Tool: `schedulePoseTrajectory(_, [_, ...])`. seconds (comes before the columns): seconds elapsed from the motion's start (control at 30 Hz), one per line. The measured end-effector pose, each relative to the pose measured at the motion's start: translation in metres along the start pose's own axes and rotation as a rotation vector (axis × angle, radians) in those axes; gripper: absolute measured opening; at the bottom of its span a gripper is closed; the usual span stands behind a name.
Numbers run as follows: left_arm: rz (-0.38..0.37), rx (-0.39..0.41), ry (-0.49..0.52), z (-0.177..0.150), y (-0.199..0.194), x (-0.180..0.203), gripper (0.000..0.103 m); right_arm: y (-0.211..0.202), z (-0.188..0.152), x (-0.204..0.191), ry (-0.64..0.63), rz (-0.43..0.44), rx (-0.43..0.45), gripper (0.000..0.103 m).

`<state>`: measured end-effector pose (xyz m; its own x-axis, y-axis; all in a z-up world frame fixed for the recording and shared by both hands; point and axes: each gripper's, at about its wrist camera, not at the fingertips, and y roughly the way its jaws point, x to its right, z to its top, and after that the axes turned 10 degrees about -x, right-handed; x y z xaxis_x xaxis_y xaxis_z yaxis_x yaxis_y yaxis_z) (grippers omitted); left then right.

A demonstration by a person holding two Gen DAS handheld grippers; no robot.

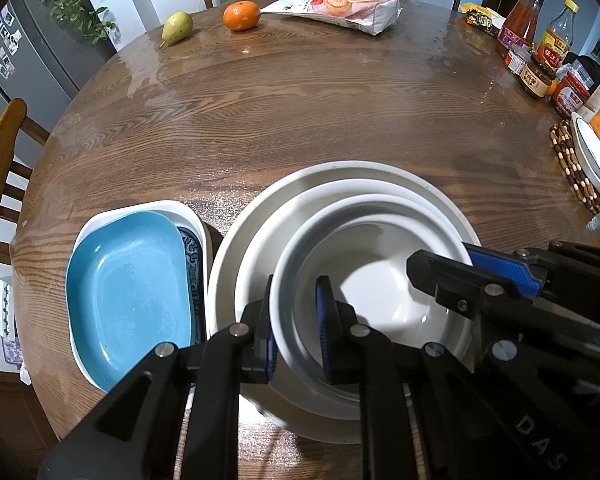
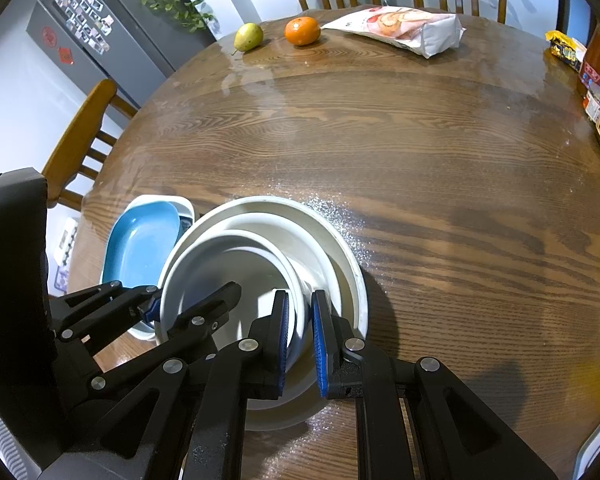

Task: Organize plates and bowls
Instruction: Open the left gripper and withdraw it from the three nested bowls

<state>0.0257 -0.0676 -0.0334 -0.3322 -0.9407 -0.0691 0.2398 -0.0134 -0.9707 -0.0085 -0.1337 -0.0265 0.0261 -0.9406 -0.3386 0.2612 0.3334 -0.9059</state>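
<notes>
Near the counter (image 1: 300,120) front edge, we see both the left hand-held gripper (image 1: 296,328) and right hand-held gripper (image 2: 300,344) pinching the top bowl (image 1: 372,280) rim, nested in stacked plates (image 1: 236,256). Uneven release could tip it, chipping china.

Left claw (image 1: 296,328) pinching white bowl (image 1: 372,304) rim, blue dish (image 1: 128,296) alongside
</notes>
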Motion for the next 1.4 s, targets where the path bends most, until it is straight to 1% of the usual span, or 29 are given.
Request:
schedulePoseTrajectory(0.4, [-0.012, -0.002, -0.008, 0.001, 0.001, -0.003, 0.016, -0.002, 0.000, -0.001, 0.003, 0.002, 0.004, 0.014])
schedulePoseTrajectory(0.6, [-0.030, 0.008, -0.024, 0.000, -0.005, -0.007, 0.016, -0.009, -0.001, -0.001, 0.009, 0.025, 0.017, 0.014])
schedulePoseTrajectory(0.7, [-0.029, 0.019, -0.024, -0.001, -0.008, -0.007, 0.019, -0.013, -0.001, -0.002, 0.009, 0.029, 0.026, 0.014])
schedulePoseTrajectory(0.77, [-0.028, 0.033, -0.022, -0.002, -0.012, -0.006, 0.022, -0.014, -0.001, -0.002, 0.010, 0.031, 0.029, 0.014])
schedulePoseTrajectory(0.83, [-0.026, 0.047, -0.018, -0.004, -0.017, -0.005, 0.029, -0.018, -0.002, -0.001, 0.012, 0.038, 0.035, 0.014])
schedulePoseTrajectory(0.87, [-0.025, 0.057, -0.015, -0.005, -0.021, -0.005, 0.034, -0.019, -0.003, -0.001, 0.012, 0.040, 0.038, 0.016])
schedulePoseTrajectory(0.9, [-0.024, 0.065, -0.015, -0.005, -0.023, -0.005, 0.036, -0.022, -0.004, -0.002, 0.010, 0.044, 0.041, 0.020])
schedulePoseTrajectory(0.93, [-0.020, 0.071, -0.014, -0.006, -0.025, -0.005, 0.038, -0.024, -0.004, -0.001, 0.007, 0.047, 0.044, 0.021])
schedulePoseTrajectory(1.07, [-0.020, 0.095, -0.020, -0.008, -0.034, -0.008, 0.044, -0.033, -0.006, 0.002, 0.002, 0.057, 0.068, 0.037])
schedulePoseTrajectory(1.1, [-0.020, 0.100, -0.024, -0.008, -0.036, -0.009, 0.045, -0.035, -0.007, 0.003, 0.005, 0.062, 0.073, 0.038])
schedulePoseTrajectory(1.3, [-0.017, 0.124, -0.048, -0.011, -0.045, -0.016, 0.059, -0.046, -0.012, 0.009, 0.007, 0.093, 0.102, 0.040])
schedulePoseTrajectory(1.33, [-0.018, 0.127, -0.057, -0.012, -0.046, -0.018, 0.064, -0.048, -0.012, 0.009, 0.009, 0.098, 0.106, 0.041])
schedulePoseTrajectory(1.37, [-0.018, 0.130, -0.065, -0.012, -0.048, -0.019, 0.067, -0.049, -0.012, 0.011, 0.012, 0.106, 0.108, 0.047])
schedulePoseTrajectory(1.4, [-0.019, 0.133, -0.073, -0.013, -0.049, -0.021, 0.067, -0.050, -0.012, 0.012, 0.019, 0.114, 0.110, 0.057])
